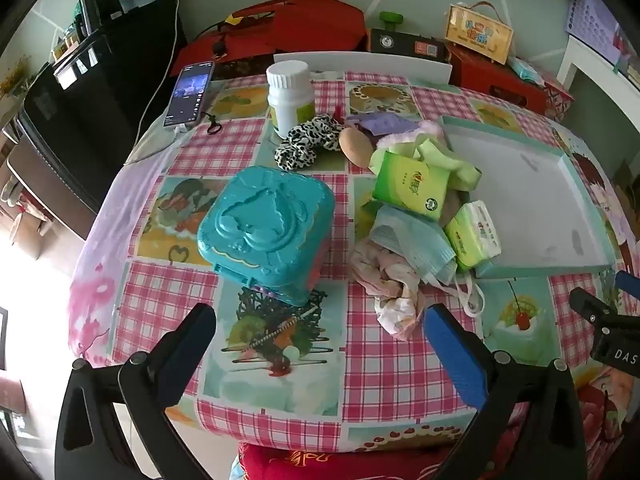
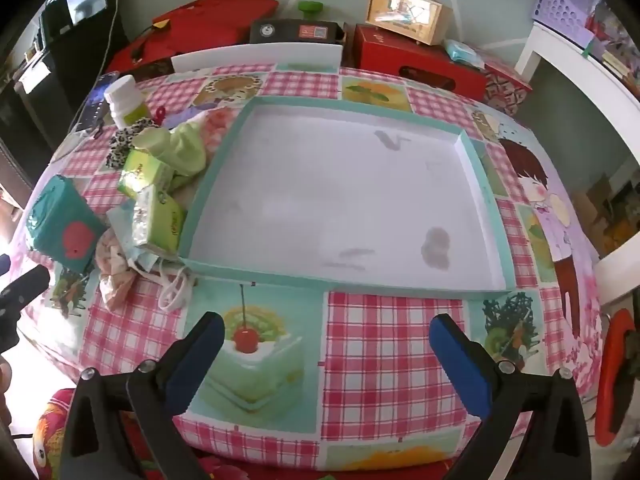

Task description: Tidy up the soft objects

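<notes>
Clutter of soft things [image 1: 416, 216] is heaped mid-counter, against the left wall of the shallow teal tray [image 2: 486, 184], whose white floor is bare. Both tools are spread wide and hold nothing: the left hand-held gripper [image 1: 320, 334] hangs over the near counter edge facing the heap, the right hand-held gripper [image 2: 326, 336] before the tray's near wall. The crumpled pink cloth [image 1: 390, 284] and pleated blue mask [image 1: 416, 246], limp and thin, are best pinched at a bunched fold; the glossy green tissue packs [image 1: 412, 188] across their narrow sides. The rigid turquoise box [image 1: 266, 232] should be left alone.
</notes>
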A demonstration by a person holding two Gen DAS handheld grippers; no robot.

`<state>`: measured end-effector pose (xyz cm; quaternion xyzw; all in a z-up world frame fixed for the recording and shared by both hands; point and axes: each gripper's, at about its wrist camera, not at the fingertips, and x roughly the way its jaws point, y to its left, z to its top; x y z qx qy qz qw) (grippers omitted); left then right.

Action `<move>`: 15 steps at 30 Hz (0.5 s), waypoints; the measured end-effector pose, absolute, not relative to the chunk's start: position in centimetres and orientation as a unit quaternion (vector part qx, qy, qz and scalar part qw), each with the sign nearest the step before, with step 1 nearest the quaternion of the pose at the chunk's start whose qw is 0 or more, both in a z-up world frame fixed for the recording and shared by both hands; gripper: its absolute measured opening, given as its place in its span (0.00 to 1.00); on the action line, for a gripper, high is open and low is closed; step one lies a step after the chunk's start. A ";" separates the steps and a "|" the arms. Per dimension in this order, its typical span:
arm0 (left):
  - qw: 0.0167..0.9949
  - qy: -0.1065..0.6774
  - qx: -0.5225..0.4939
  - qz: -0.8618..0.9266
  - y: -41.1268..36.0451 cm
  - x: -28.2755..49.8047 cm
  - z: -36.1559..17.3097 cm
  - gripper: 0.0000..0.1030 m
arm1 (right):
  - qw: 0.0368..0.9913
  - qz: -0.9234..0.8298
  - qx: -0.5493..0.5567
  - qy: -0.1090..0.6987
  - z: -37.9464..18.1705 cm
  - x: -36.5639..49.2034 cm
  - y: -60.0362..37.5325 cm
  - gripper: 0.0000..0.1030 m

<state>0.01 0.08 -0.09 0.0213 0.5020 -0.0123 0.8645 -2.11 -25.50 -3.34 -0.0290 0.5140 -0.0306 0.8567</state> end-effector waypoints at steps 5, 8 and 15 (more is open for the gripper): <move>0.855 0.517 0.036 -0.009 -0.6 0.6 -0.7 1.00 | 0.854 -0.038 -0.029 0.519 -3.5 -2.1 -25.8 1.00; 0.855 0.518 0.035 -0.009 -0.7 0.8 -1.4 1.00 | 0.855 -0.038 -0.030 0.516 -3.4 -1.9 -26.1 1.00; 0.854 0.519 0.034 -0.008 -0.1 0.4 -1.1 1.00 | 0.858 -0.045 -0.031 0.511 -3.5 -2.0 -25.9 1.00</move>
